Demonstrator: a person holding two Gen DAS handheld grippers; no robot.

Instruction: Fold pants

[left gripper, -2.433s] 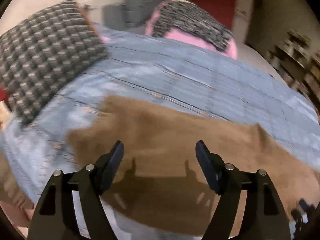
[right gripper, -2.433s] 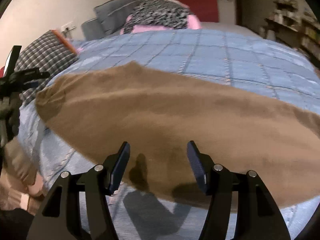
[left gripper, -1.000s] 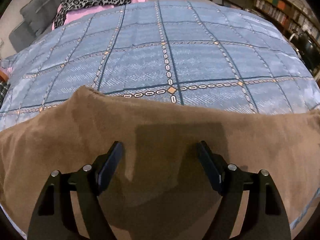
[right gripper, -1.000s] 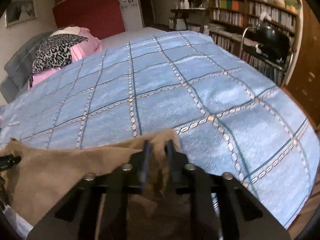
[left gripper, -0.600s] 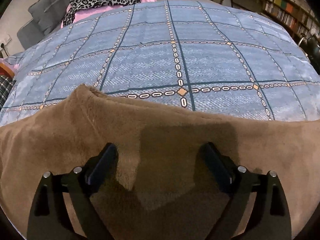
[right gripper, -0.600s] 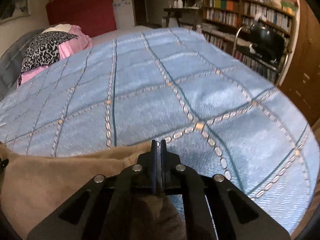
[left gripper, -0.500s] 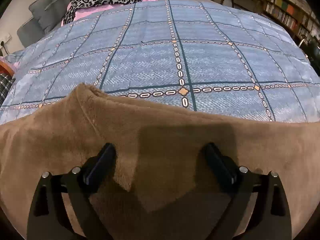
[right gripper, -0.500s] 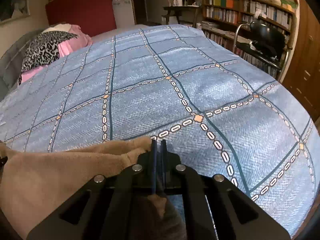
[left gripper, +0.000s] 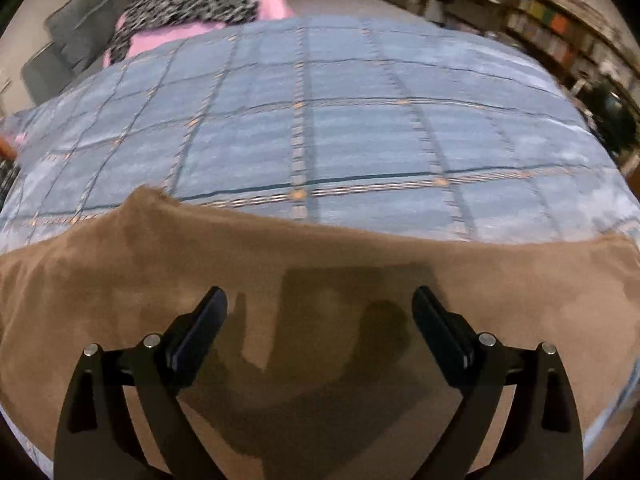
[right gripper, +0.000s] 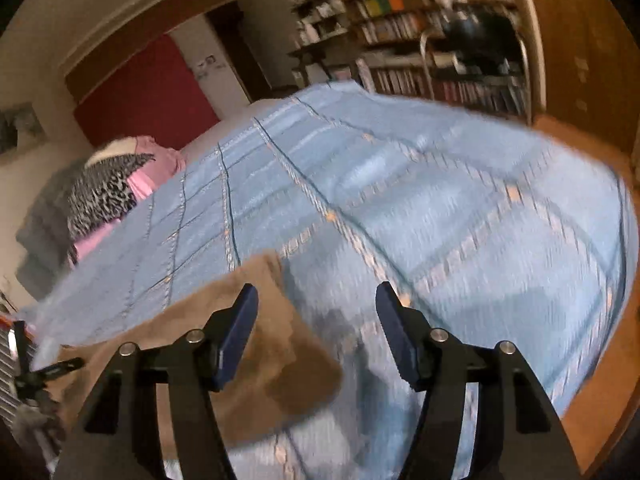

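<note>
Right tool (right gripper: 316, 316) released pants (left gripper: 280, 280), both tools apart; blue quilt (left gripper: 320, 140), bookshelves (right gripper: 432, 40) behind.

One pair of brown pants (left gripper: 320, 280), one blue bedspread (left gripper: 320, 140), two tongs, left (left gripper: 319, 312) and right (right gripper: 316, 306)

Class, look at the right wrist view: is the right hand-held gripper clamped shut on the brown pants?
No. The right hand-held gripper has its jaws spread wide apart, with nothing between them, above the brown pants and the blue bedspread.

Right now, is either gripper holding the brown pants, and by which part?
Nothing is held. The left gripper and the right gripper are both open above the brown pants, gripping no fabric.
</note>
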